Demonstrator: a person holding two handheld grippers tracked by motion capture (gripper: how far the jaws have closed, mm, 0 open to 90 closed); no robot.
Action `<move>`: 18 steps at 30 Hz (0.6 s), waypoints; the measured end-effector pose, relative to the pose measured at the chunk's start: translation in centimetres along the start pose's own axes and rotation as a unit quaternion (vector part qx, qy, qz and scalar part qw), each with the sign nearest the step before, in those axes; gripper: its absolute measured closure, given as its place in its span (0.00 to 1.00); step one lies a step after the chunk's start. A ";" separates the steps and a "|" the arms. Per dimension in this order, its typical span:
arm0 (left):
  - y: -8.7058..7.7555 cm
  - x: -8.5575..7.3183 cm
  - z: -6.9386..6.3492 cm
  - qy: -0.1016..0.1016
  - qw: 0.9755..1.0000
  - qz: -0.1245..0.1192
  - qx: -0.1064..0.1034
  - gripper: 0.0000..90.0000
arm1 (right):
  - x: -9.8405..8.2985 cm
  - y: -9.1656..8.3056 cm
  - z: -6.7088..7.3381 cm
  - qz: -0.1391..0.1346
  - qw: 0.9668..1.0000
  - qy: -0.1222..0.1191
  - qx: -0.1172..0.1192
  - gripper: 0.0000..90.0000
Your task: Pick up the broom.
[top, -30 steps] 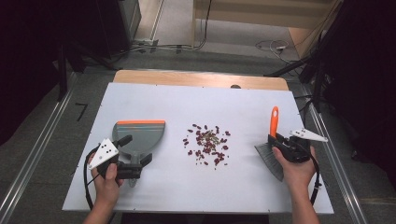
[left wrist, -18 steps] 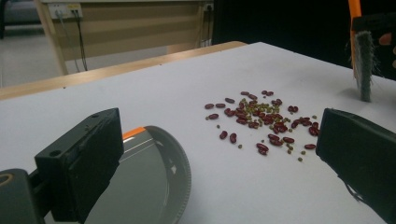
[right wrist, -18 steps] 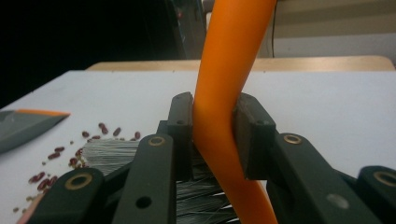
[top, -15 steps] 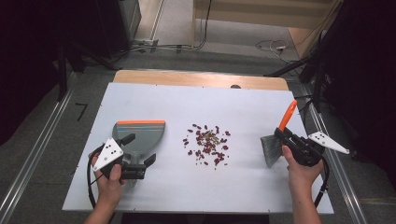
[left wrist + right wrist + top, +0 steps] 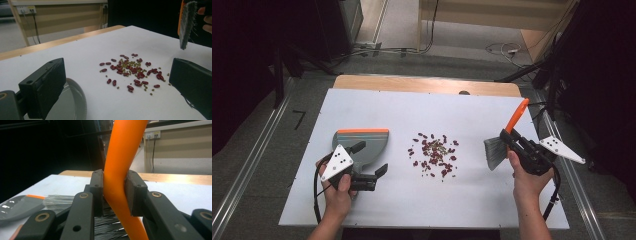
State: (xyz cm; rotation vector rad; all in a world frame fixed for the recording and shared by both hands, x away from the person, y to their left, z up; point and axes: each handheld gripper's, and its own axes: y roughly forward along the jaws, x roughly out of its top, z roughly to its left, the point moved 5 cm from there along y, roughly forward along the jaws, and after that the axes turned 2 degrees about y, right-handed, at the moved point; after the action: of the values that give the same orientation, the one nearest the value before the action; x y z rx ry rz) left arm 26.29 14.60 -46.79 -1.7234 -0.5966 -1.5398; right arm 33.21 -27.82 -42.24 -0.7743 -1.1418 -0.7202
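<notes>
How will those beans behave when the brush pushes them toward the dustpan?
The beans lie loose in a scattered pile, so they will probably spread rather than move together. Their rounded shapes suggest some may roll on the smooth white table. The brush bristles look fine and flexible, so the small green ones may slip past.

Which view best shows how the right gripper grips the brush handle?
The right gripper view: both pads clamp the orange brush handle. The high view shows the right gripper small; the left gripper view shows bristles and orange back.

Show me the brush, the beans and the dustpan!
brush (image 5: 496, 151): high view, on its grey bristles.
beans (image 5: 434, 154): high view, middle of the pile.
dustpan (image 5: 364, 145): high view, on its grey pan.
</notes>
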 end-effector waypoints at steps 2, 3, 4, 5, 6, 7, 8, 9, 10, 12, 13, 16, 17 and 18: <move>0.3 0.3 -0.3 -0.001 1.000 0.002 -0.003 0.01 | 0.1 0.1 0.2 -0.002 1.000 0.000 0.002 0.76; 0.4 0.6 -0.5 0.002 1.000 0.001 -0.004 0.01 | 0.3 0.2 0.5 -0.002 1.000 -0.003 0.004 0.76; 0.5 0.7 -0.6 0.003 1.000 0.001 -0.007 0.01 | 0.5 0.4 1.0 -0.002 1.000 -0.008 0.007 0.76; 0.6 0.9 -0.8 0.005 1.000 0.000 -0.010 0.01 | 0.5 0.4 1.0 -0.002 1.000 -0.008 0.007 0.76; 0.6 1.1 -1.0 0.008 1.000 0.000 -0.011 0.01 | 0.7 0.6 1.4 -0.002 1.000 -0.011 0.012 0.76; 0.8 1.1 -1.2 0.011 1.000 0.001 -0.011 0.01 | 0.8 0.8 1.7 -0.002 1.000 -0.011 0.014 0.76; 1.0 1.2 -1.3 0.011 1.000 0.002 -0.012 0.01 | 1.0 0.9 1.9 -0.001 1.000 -0.012 0.017 0.76; 1.5 1.4 -1.4 0.013 1.000 0.005 -0.014 0.01 | 1.1 1.0 2.1 -0.003 1.000 -0.013 0.018 0.77; 1.5 1.4 -1.4 0.013 1.000 0.005 -0.014 0.01 | 1.1 1.0 2.1 -0.003 1.000 -0.013 0.018 0.77; 2.0 1.6 -1.6 0.010 1.000 0.005 -0.018 0.01 | 1.3 1.3 2.6 -0.004 1.000 -0.015 0.021 0.76; 2.3 1.8 -1.7 0.009 1.000 0.006 -0.020 0.01 | 1.4 1.5 2.9 -0.004 1.000 -0.015 0.025 0.76; 3.1 2.1 -2.4 0.006 1.000 0.004 -0.030 0.01 | 1.6 1.9 3.9 -0.005 0.999 -0.023 0.035 0.77; 3.4 2.2 -2.6 0.006 0.999 0.003 -0.033 0.01 | 1.7 2.2 4.7 -0.004 0.999 -0.027 0.041 0.77; 3.6 2.4 -2.8 0.005 0.999 0.002 -0.036 0.01 | 1.6 2.3 5.0 -0.003 0.999 -0.028 0.044 0.76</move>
State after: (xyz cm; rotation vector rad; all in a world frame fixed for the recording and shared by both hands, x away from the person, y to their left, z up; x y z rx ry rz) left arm 27.68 9.90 -45.25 -1.7678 -0.5389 -1.5834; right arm 32.98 -22.52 -39.90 -0.7211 -1.2196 -0.6526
